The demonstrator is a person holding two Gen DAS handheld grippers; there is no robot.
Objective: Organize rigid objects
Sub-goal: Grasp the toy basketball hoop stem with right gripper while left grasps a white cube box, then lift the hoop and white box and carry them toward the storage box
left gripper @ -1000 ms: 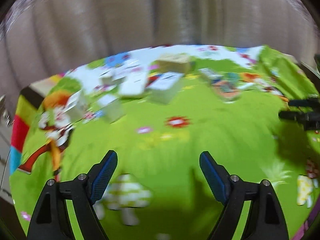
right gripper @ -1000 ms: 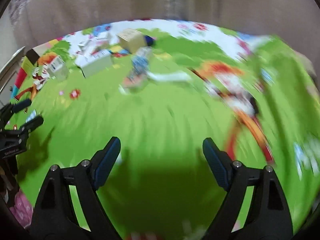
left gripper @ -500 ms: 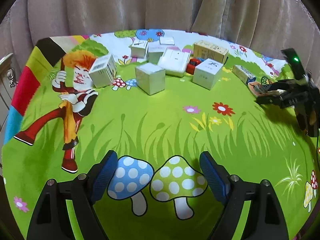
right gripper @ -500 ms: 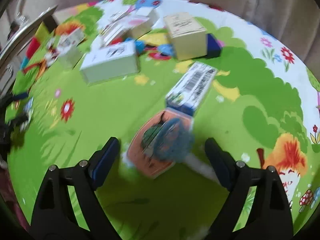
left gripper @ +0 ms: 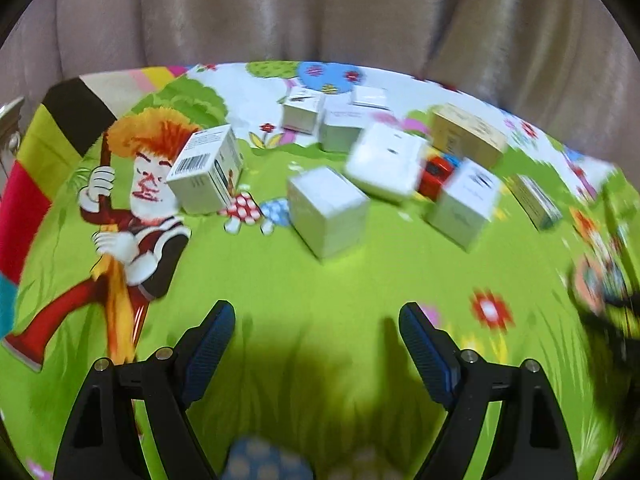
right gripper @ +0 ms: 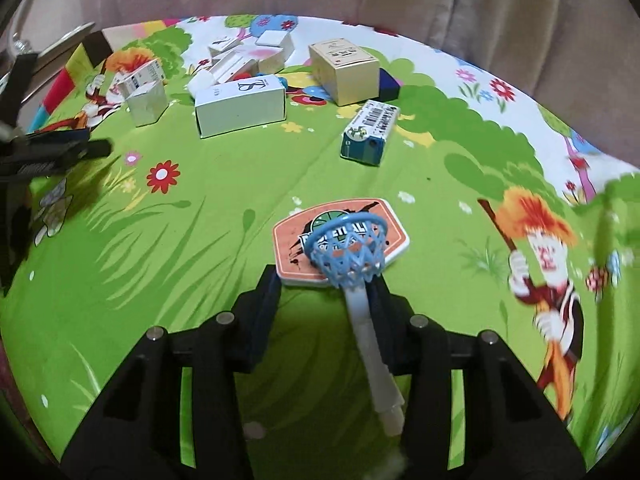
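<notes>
Surface: cartoon-printed cloth (right gripper: 240, 184), mostly bright green, with grass, flowers, spotted mushrooms and an orange-haired figure printed at both ends; striped colour band at the far left edge. Backdrop: beige pleated curtain (left gripper: 320, 12) behind the whole far side.

Left wrist view, left to right:
- Left gripper (left gripper: 316, 328), jaws spread wide, nothing between them, hovering over bare green cloth.
- Barcoded white box (left gripper: 206, 170), standing just beside the printed figure's head; label text too small to read.
- Plain white cube (left gripper: 328, 210), near centre.
- Cluster of white boxes behind it, blurred; count uncertain.
- Red object (left gripper: 434, 170), partly hidden among the boxes.
- Tan carton (left gripper: 466, 140), at the far right of the cluster.

Right wrist view, left to right:
- Left gripper again, dark, at the left edge.
- Long white box (right gripper: 240, 108), top face marked with a monogram resembling "TS".
- Tan carton, printed top, wording illegible.
- Dark blue block (right gripper: 388, 84), touching the carton's right side.
- Blue-and-white barcoded box (right gripper: 370, 132), lying alone, apart from the cluster.
- Toy basketball hoop (right gripper: 344, 246), one: orange backboard flat on the cloth, blue net ring over it, pale pole running back toward the camera.
- Right gripper (right gripper: 324, 280), jaws narrowed around the backboard's near edge and pole; actual contact not discernible.
</notes>
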